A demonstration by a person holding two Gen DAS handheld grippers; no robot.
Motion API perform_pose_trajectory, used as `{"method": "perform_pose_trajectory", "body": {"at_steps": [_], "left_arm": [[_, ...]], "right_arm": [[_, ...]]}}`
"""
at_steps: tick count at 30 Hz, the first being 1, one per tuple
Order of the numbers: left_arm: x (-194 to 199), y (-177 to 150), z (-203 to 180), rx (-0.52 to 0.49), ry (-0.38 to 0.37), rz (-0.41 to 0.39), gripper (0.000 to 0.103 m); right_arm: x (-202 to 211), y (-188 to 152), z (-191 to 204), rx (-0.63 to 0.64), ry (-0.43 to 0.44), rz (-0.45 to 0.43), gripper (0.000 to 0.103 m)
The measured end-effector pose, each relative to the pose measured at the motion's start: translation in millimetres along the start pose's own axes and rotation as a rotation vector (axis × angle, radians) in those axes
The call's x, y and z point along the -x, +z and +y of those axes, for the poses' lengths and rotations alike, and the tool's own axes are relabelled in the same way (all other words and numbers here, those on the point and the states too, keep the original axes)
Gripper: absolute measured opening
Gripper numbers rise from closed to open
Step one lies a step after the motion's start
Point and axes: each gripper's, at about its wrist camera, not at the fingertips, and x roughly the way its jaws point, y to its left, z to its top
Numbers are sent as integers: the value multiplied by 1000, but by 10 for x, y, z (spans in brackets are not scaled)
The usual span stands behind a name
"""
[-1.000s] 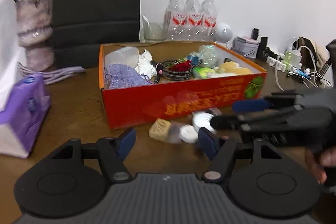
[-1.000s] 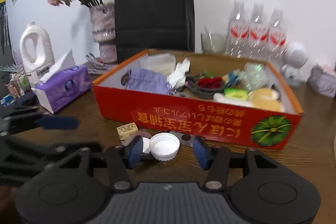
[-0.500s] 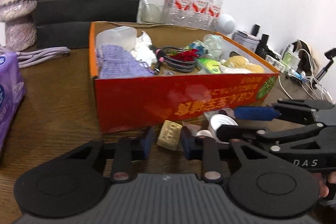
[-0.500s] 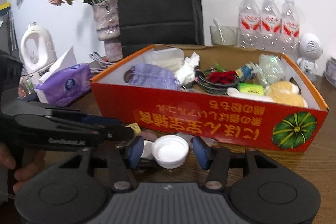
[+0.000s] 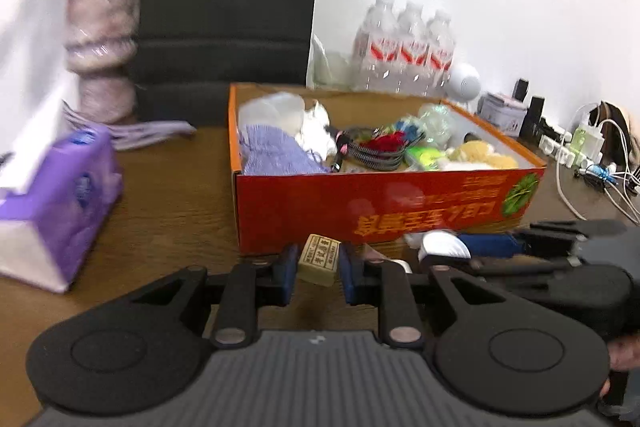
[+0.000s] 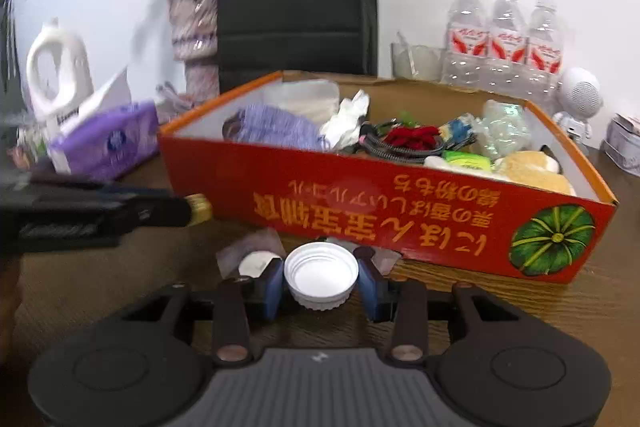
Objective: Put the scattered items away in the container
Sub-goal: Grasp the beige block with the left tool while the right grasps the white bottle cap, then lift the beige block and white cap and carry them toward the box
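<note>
The red cardboard box (image 5: 400, 203) sits on the wooden table, filled with cloth, cables and sponges; it also shows in the right wrist view (image 6: 360, 203). My left gripper (image 5: 318, 269) is shut on a small tan packet (image 5: 319, 259), held just above the table in front of the box. My right gripper (image 6: 320, 281) is shut on a white jar lid (image 6: 321, 275), also in front of the box. The left gripper with its packet (image 6: 198, 207) reaches in from the left in the right wrist view. A clear wrapper with a white disc (image 6: 256, 255) lies on the table.
A purple tissue box (image 5: 52, 195) stands left of the box. A vase (image 5: 100, 51), black bag (image 5: 228, 3) and water bottles (image 5: 404, 47) stand behind. Cables and a power strip (image 5: 588, 163) lie at the right. A white detergent jug (image 6: 56, 75) is far left.
Both grippers have closed: the left on the tan packet, the right on the white lid. Both have lifted slightly and the views have risen relative to the box.
</note>
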Motion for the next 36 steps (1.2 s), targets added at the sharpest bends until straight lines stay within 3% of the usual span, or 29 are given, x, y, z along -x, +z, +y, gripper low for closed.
{"method": "perform_pose_trajectory", "body": {"at_steps": [7,13,20,25,28,32,36], "left_arm": [[606,-377,-311,63,-23,4,23],[778,-627,-686,9,-36,24,23],[1016,-955,-953,-74,39,41,24],[1149,-1154,-964,-80,77,82,23],[1235,-1216,-970,-87,68,88,33],[1218,-1154,-885,-58,-29,125,50],[1078,-1046,-763,-2,-25,132,51]], "right_arm": [[618,-147,-44,-51,-4,-26,39],[1151,-564,9,-34,-16,2,39],[1532,-1007,25,-39,-19,68,39],[1688,-1189,82,-35,11,61,40],[1729,-1253,117,-22,12,54,40],[1778,-1275,112,-32,34,45,44],[1777,-1277,100,-33,32,43,44]]}}
